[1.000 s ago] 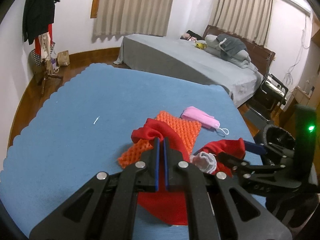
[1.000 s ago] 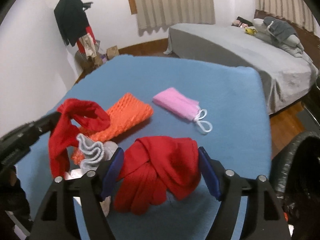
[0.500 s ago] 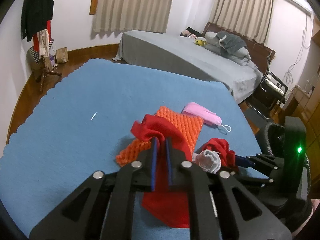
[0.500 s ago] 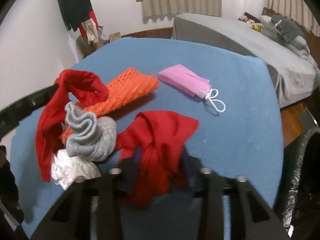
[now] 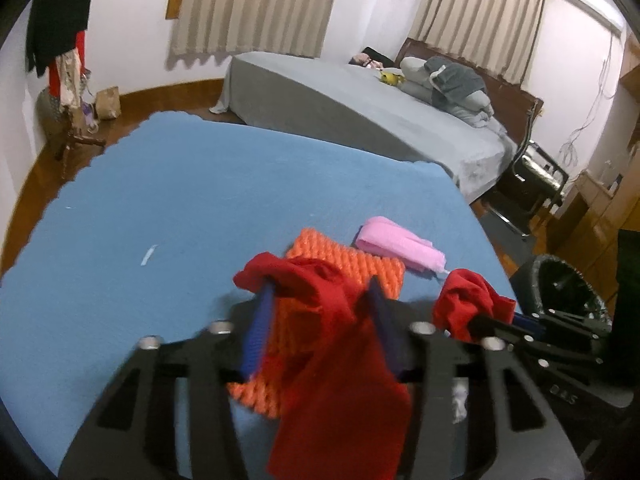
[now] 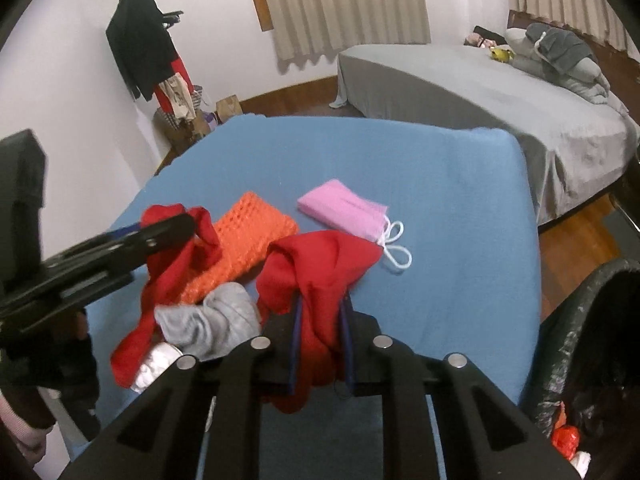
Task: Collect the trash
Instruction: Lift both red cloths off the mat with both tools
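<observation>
My left gripper (image 5: 320, 300) has its jaws parted, with a red cloth (image 5: 336, 360) draped over and between them; it also shows in the right wrist view (image 6: 168, 276). My right gripper (image 6: 320, 320) is shut on a second red cloth (image 6: 316, 280), lifted above the blue table (image 6: 460, 200); this cloth shows in the left wrist view (image 5: 464, 304). An orange foam net (image 6: 252, 240) and a pink face mask (image 6: 344, 208) lie on the table. A grey sock (image 6: 212, 320) and a white wad (image 6: 156, 364) lie near the front edge.
A black trash bin with a bag (image 6: 592, 352) stands off the table's right edge and holds some trash. A grey bed (image 5: 360, 108) is behind the table. A coat rack (image 6: 148, 48) stands at the far left wall.
My left gripper's jaws have opened, with the red cloth still hanging on them. My right gripper has closed on the second red cloth and lifted it off the table.
</observation>
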The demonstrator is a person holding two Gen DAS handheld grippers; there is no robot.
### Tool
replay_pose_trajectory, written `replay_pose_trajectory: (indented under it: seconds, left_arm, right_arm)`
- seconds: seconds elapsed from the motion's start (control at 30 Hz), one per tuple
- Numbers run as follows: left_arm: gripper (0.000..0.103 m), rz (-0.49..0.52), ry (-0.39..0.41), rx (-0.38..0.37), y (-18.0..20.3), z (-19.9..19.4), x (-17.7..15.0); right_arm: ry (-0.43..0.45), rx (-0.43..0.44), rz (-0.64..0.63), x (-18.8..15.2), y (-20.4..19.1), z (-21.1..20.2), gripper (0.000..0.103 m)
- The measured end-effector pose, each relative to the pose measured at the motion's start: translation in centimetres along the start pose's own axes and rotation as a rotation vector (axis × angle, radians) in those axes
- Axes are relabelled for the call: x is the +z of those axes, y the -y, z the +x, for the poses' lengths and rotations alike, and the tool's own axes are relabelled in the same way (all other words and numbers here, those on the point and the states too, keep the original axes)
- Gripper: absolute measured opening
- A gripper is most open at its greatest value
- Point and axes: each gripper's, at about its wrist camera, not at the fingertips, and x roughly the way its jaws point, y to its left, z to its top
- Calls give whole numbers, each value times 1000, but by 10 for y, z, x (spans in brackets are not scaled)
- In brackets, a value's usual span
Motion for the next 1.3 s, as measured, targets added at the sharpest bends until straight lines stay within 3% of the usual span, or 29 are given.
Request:
replay_pose_trajectory:
  seconds: [0.1, 0.17, 0.77, 1.3]
  left_arm:
    - [9, -1, -19, -20, -1, 8, 0]
    - [7, 14, -8, -22, 1, 6, 0]
    - [6, 36, 187, -44, 50, -90, 21]
    - [6, 111, 231, -113, 134, -124, 24]
  right_arm:
    - [18, 1, 9, 5, 1, -5, 17]
    - [31, 3, 12, 8, 2, -10, 17]
    - [208, 33, 21, 29, 5, -92, 17]
    - [313, -13, 46, 21, 28, -168, 17]
